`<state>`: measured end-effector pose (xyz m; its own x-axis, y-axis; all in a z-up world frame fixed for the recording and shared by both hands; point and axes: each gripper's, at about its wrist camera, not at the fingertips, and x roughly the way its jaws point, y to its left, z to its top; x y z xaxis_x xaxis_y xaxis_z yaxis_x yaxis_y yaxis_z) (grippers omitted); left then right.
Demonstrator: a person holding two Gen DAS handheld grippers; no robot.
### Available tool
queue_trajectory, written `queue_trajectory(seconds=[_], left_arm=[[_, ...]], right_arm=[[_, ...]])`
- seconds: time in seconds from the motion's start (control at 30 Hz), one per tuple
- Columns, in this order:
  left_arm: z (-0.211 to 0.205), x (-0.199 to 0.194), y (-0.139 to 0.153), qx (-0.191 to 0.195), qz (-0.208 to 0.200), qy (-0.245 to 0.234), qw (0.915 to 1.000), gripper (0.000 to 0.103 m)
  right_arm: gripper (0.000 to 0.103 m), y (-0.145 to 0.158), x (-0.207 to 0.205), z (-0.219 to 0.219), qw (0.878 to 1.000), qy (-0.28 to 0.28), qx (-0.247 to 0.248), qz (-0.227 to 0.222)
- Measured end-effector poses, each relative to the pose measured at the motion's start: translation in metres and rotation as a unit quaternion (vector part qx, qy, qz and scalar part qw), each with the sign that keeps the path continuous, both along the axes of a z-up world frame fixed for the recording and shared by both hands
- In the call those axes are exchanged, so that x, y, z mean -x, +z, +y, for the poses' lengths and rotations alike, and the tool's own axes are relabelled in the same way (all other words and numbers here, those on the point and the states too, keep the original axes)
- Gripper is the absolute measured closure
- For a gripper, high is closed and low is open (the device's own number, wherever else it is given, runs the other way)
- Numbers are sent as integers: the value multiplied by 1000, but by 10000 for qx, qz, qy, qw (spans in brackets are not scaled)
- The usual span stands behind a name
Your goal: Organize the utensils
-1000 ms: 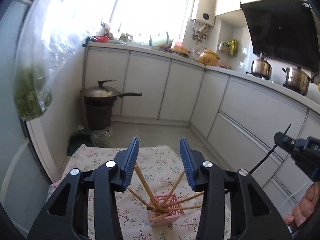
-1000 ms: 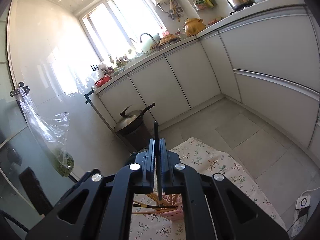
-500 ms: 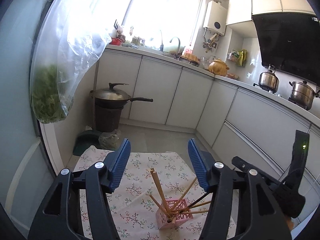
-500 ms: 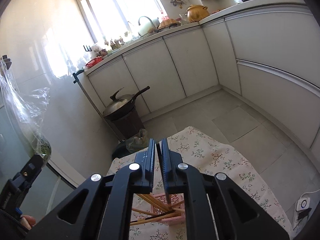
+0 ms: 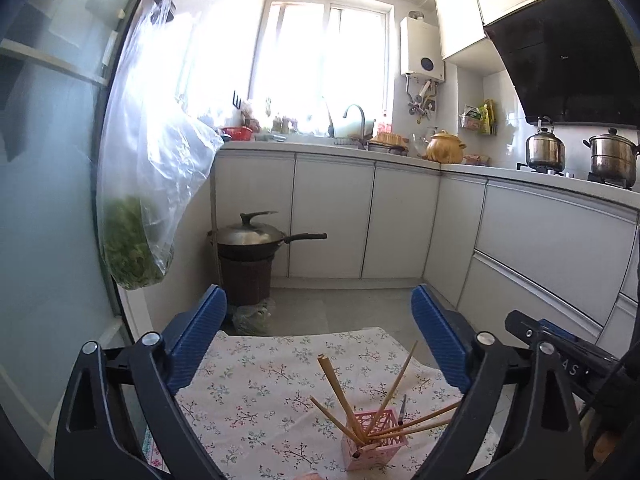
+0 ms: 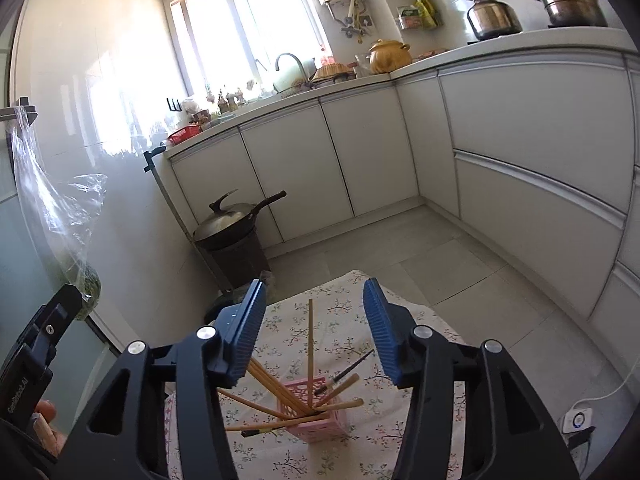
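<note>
As both sets of jaws are spreading apart over a floral tablecloth (image 5: 256,392), a dark chopstick (image 6: 344,372) that was pinched in the right gripper (image 6: 316,320) a second ago is now leaning inside the pink slotted holder (image 6: 316,416), free of the blue pads. That release suggests the latest utensil is delivered, joining the wooden chopsticks (image 5: 340,396) that are fanning out of the holder at loose angles; whether more utensils are waiting elsewhere cannot be told from these views.

The right gripper is pointing down toward the holder, its jaws partway apart and opening, with one upright wooden stick appearing in the gap between them but touching neither pad. The left gripper (image 5: 320,320) is aiming nearly level toward the white cabinets, its jaws opening to their widest with nothing between them, having been noticeably narrower a second ago. In the left wrist view, the holder is sitting near the cloth's close edge, below and slightly right of the gap, while the black body of the right gripper is showing at the frame's right side.
</note>
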<state>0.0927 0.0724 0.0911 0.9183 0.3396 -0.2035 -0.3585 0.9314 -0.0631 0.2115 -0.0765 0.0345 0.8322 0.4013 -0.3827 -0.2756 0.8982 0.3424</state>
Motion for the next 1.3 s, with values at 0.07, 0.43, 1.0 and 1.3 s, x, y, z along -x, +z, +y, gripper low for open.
queue_trajectory(seconds=[0.07, 0.43, 1.0, 1.3], left_arm=[[-3, 6, 2, 18, -97, 43, 9999, 7], [31, 23, 14, 715, -489, 29, 9962, 7], [64, -28, -36, 519, 433, 405, 9969, 7], [56, -28, -34, 533, 588, 295, 9964, 7]], right_arm=[[31, 1, 7, -14, 9999, -79, -88, -18], [10, -183, -150, -99, 8825, -82, -2604, 3915], [80, -270, -290, 39, 8976, 624, 1193, 4198], [99, -264, -248, -29, 9250, 331, 480, 3754]])
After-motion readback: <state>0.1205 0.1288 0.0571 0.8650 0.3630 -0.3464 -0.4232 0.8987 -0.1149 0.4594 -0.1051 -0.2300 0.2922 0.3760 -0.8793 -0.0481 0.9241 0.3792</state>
